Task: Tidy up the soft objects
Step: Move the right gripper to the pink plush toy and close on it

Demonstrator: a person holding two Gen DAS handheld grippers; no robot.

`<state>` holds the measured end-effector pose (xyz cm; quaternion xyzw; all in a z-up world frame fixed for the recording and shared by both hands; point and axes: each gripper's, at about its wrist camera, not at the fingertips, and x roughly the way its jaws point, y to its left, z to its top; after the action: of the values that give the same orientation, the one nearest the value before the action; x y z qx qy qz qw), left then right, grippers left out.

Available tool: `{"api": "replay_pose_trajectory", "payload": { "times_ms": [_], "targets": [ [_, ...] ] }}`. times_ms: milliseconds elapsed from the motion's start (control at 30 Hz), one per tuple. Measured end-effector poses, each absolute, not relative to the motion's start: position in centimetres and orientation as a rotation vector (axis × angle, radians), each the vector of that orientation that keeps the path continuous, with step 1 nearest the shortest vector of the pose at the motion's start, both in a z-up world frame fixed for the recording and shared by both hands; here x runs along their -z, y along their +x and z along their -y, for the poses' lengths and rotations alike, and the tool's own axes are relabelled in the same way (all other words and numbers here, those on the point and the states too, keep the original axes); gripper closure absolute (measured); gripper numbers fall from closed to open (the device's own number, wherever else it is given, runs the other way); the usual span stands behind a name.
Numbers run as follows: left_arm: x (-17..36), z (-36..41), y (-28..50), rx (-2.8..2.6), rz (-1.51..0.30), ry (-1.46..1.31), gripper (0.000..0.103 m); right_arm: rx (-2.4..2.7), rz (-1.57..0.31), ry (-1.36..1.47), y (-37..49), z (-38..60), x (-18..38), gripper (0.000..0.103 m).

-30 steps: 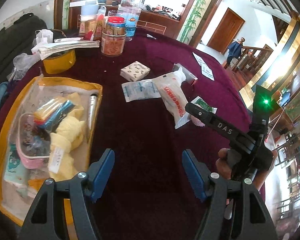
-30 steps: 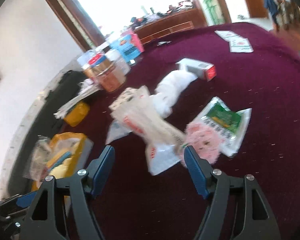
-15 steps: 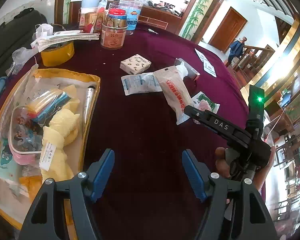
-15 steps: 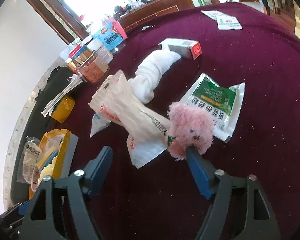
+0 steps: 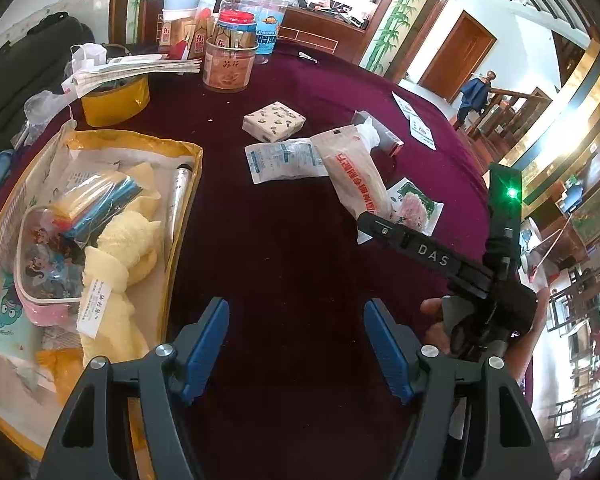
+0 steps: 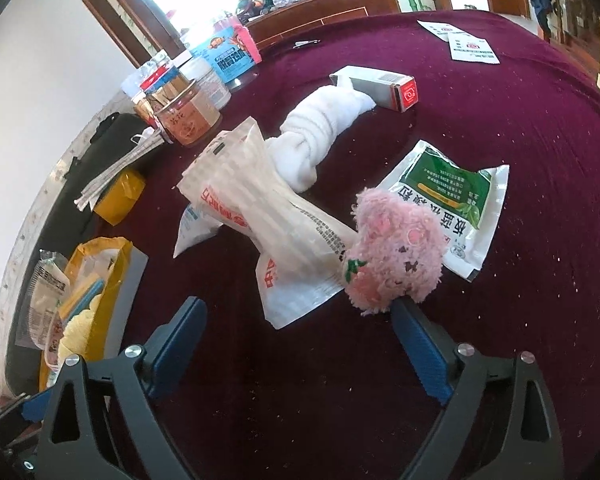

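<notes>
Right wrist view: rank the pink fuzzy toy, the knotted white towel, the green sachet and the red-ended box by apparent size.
1. Knotted white towel and green sachet: too alike to separate.
2. Pink fuzzy toy, though it lies nearest the camera.
3. Red-ended box, farthest away.

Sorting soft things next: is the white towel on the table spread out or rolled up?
Rolled up. The white towel lies as a knotted roll on the table, partly behind a plastic bag.

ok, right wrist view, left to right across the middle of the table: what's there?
Yellow pouch → long white bag with red print → pink fluffy toy → green and white sachet. The knotted white towel lies farther back and is left out, since it overlaps the bag.
</notes>
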<state>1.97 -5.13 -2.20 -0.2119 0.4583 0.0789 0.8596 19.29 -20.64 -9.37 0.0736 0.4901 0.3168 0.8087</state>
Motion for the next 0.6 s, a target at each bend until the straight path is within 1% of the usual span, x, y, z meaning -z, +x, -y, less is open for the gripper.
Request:
{"api": "replay_pose_trajectory", "payload": {
  "times_ms": [100,233,400,600],
  "targets": [
    [2.3,5.2,2.1,-0.160,-0.965,-0.443,0.029,-0.731,-1.041,0.219,19.2,21.1,9.0,0.010],
    [2.4,5.4,2.2,-0.155,-0.971,-0.439,0.029,-0.773,-0.938,0.236,18.2,21.6,7.2,0.010],
    [2.6,5.4,2.2,-0.157,-0.979,-0.438,0.029,-0.735,-0.875,0.265,18.2,22.7,6.3,0.011],
    [2.8,5.5,2.3,-0.154,-0.988,-0.432,0.029,-0.672,-0.920,0.386,19.9,25.2,7.2,0.011]
  ]
}}
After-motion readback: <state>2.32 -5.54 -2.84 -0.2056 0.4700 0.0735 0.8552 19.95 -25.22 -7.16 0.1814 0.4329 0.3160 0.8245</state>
